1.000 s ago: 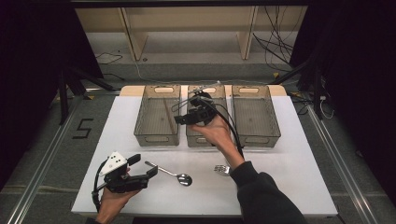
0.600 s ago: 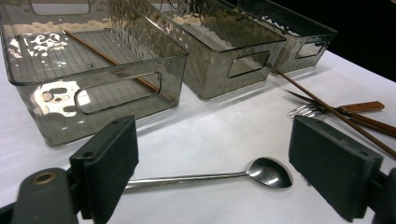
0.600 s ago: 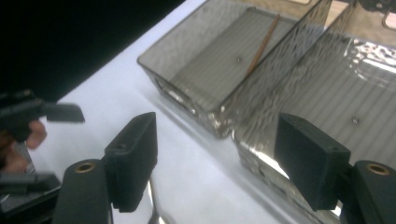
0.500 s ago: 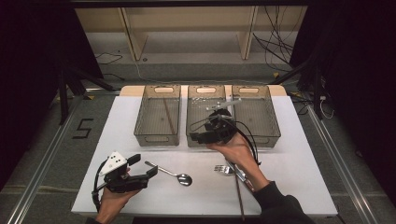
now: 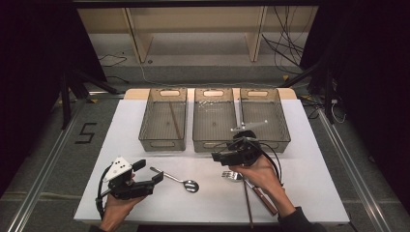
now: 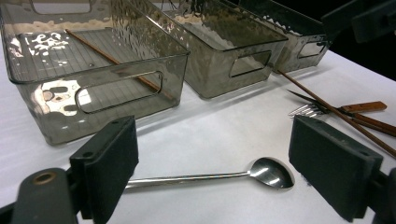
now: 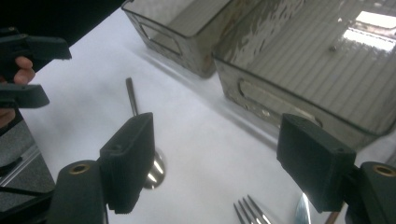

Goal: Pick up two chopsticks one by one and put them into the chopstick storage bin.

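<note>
3 clear bins at far side: left bin (image 5: 163, 119) holds a chopstick (image 5: 175, 121). Floor marked "5" (image 5: 87, 133). Left gripper (image 5: 147, 180) & right gripper (image 5: 221, 155) jaws released, nothing held.

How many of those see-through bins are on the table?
3, in a row at the far side of the white table: the left bin holds a wooden chopstick, the middle bin looks empty, the right bin holds a metal utensil.

Bright overhead light, dark surroundings, glare on bins (image 6: 102, 65).
</note>
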A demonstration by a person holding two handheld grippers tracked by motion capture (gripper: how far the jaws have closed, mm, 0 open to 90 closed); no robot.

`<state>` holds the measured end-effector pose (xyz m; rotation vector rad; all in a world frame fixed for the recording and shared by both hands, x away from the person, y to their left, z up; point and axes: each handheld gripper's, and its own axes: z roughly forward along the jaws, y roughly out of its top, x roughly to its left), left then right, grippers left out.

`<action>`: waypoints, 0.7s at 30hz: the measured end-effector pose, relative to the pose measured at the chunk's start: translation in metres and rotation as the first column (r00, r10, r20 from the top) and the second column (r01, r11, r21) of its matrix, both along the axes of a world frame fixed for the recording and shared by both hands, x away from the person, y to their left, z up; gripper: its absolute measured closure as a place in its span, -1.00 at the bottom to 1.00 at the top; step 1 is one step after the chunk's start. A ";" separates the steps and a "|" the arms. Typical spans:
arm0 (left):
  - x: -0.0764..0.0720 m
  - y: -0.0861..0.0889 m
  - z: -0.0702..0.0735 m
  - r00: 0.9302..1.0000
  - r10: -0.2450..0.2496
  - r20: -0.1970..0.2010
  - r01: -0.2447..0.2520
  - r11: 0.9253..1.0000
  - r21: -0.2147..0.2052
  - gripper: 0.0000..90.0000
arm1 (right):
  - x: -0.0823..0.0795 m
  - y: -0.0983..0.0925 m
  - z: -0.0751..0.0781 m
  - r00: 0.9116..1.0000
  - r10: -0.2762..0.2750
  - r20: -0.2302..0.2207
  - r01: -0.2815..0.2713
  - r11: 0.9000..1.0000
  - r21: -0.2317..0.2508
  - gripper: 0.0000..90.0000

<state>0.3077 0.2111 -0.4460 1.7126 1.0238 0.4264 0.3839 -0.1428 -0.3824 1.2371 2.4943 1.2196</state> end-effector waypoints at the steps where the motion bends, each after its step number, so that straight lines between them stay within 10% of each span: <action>1: 0.000 0.000 0.000 1.000 0.001 -0.001 -0.001 1.000 -0.001 -0.65 | -0.002 -0.002 -0.001 1.000 -0.003 -0.002 0.003 1.000 -0.003 -0.36; 21: -0.001 0.000 0.001 1.000 -0.004 0.004 0.004 1.000 0.002 -0.66 | -0.042 -0.034 -0.031 0.995 -0.059 -0.081 0.049 0.991 -0.121 -0.29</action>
